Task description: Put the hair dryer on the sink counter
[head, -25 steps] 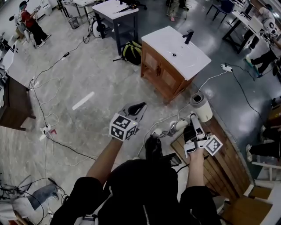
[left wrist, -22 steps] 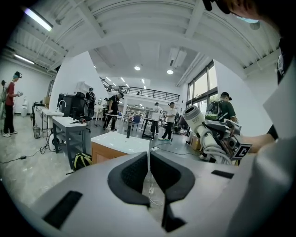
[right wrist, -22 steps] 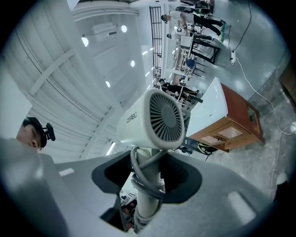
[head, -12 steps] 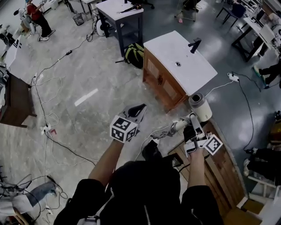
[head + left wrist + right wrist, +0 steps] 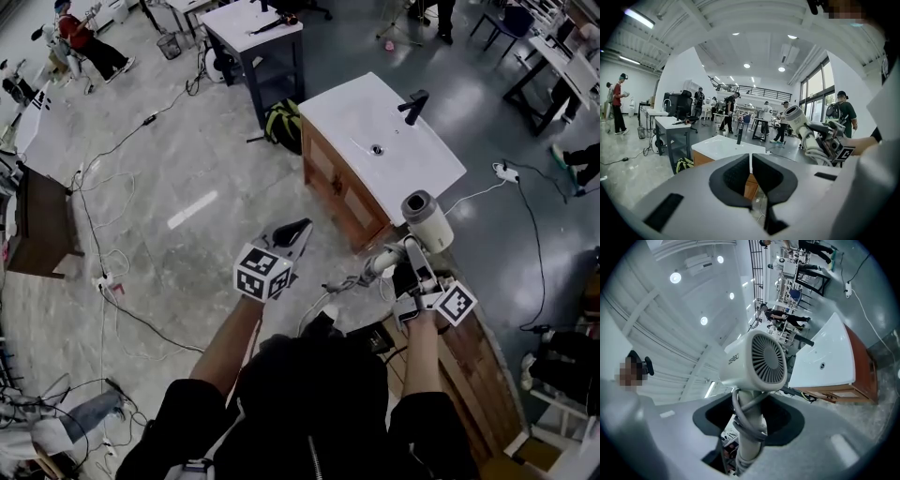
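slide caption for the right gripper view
Right gripper holding a white hair dryer by its cord-wrapped handle, sink counter ahead.

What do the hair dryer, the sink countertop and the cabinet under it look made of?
The hair dryer looks like matte off-white plastic, judging by its moulded grille. The sink countertop is smooth white with a slight sheen, possibly ceramic or stone composite. The cabinet looks like wood or veneer, with reddish-brown panelled doors.
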`<state>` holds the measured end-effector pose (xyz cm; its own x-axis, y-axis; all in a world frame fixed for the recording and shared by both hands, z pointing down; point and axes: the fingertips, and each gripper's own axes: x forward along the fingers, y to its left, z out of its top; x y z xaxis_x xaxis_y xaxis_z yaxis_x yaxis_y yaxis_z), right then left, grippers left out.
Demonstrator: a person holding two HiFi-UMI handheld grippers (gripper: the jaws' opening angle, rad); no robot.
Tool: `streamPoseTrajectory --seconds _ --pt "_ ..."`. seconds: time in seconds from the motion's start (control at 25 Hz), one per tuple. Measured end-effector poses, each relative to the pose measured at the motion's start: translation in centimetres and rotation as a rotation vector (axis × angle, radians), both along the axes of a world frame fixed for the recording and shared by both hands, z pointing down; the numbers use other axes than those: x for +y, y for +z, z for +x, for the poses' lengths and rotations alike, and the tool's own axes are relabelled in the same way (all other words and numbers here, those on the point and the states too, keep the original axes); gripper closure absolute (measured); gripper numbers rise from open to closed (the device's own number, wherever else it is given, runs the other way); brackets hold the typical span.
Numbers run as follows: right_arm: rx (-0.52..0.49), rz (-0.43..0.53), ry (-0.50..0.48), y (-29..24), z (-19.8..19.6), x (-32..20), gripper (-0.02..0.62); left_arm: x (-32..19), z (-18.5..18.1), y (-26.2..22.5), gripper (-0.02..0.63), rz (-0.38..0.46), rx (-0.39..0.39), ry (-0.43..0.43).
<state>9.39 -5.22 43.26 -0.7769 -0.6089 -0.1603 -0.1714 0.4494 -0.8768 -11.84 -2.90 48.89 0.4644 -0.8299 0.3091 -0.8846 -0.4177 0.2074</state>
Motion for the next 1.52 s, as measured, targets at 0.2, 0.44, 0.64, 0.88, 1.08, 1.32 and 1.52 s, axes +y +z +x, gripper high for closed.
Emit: streamPoseTrajectory --seconds 0.2,0.44,0.64,0.88,1.08,1.32,1.52 --pt "0.012 -0.011 -0.001 0.3 0.6 -2.9 0.410 -2.6 0.1 0.2 0.581 -0.007 0.018 -0.026" --pt "0.013 -0.019 0.024 0.1 1.5 -5.2 0.409 -5.5 1.5 0.4 0.581 -0.012 0.028 0.001" --pt "0.033 -0.027 0.065 0.7 2.5 -8.0 0.408 -9.9 3.6 0.7 0.581 -0.004 0.037 0.079" --pt "0.059 -0.041 0.144 0.3 4.1 -13.5 0.408 -17.2 6.0 1.0 0.581 -0.010 0.059 0.177" --pt "0.068 -0.068 0.229 0.9 6.2 -17.8 0.409 -23.0 8.0 1.1 0.581 -0.011 0.055 0.250" --pt "0.097 -0.131 0.303 2.2 8.3 -22.5 0.410 -28.8 10.4 1.3 0.581 -0.015 0.035 0.334" --pt "0.105 -0.177 0.354 4.0 9.8 -24.5 0.408 -31.1 11.5 1.9 0.581 -0.021 0.019 0.389"
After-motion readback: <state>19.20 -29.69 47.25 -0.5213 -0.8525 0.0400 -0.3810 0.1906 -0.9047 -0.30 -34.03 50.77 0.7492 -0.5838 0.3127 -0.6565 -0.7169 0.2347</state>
